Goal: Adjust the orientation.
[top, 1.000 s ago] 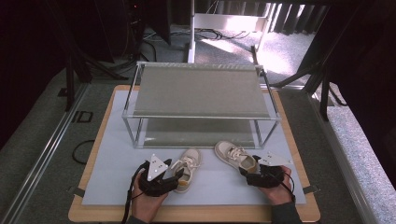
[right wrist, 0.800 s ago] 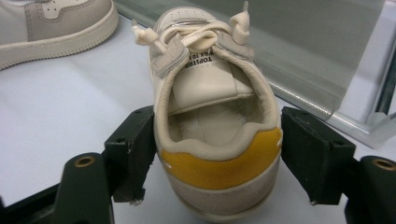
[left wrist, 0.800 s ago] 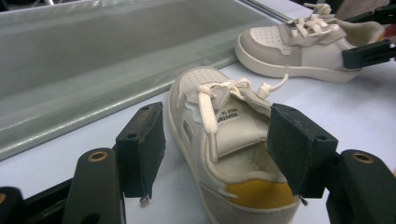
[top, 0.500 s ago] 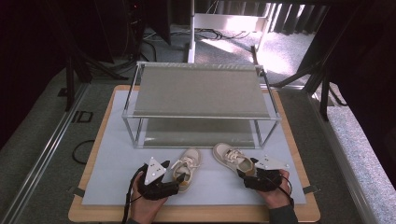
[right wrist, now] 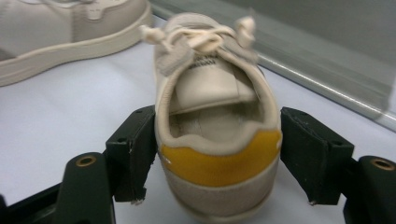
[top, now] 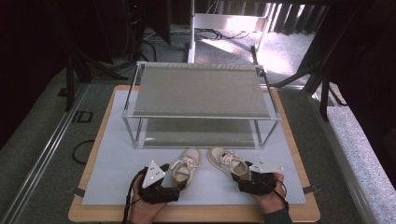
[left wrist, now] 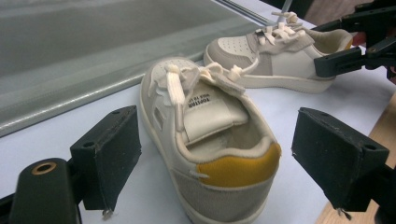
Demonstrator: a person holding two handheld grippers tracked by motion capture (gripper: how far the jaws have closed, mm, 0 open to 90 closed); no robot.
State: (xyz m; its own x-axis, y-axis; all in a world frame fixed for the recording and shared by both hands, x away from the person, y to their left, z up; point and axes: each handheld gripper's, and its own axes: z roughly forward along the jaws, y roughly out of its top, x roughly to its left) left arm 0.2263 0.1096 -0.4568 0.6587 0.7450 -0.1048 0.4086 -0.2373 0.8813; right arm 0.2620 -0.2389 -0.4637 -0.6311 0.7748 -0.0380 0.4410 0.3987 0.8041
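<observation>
Since each shoe is small, soft and clearly light, neither should need much squeeze. The left shoe point(top: 183, 167) and right shoe point(top: 228, 162) stand on the white mat point(top: 112, 163) near the front edge of the bench point(top: 196, 215), toes toward the rack point(top: 201, 91), heels toward the person, just beside each other.

The left gripper point(top: 169, 186) sits behind the left shoe; its jaws have just been opening and now stand spread wide on either side of the heel point(left wrist: 236, 170), clear of it. The right gripper point(top: 240, 176) straddles the right shoe's heel point(right wrist: 219, 163) with jaws spread — the left pad looks to be against the side wall, the right pad stands off, so there is no pinch.

The uppers are cream leather-like panels with grey suede-like patches, a mustard heel tab and a padded collar; these will give under pressure. The rubbery sole rim is the stiffest part and less slippery — I judge the heel counter, low near the sole, the best hold. The loose laces point(left wrist: 187, 86) and floppy tongue point(left wrist: 208, 114) are poor places: they would slide or fold. The rack's shelves look matte and flat in a thin metal frame.
</observation>
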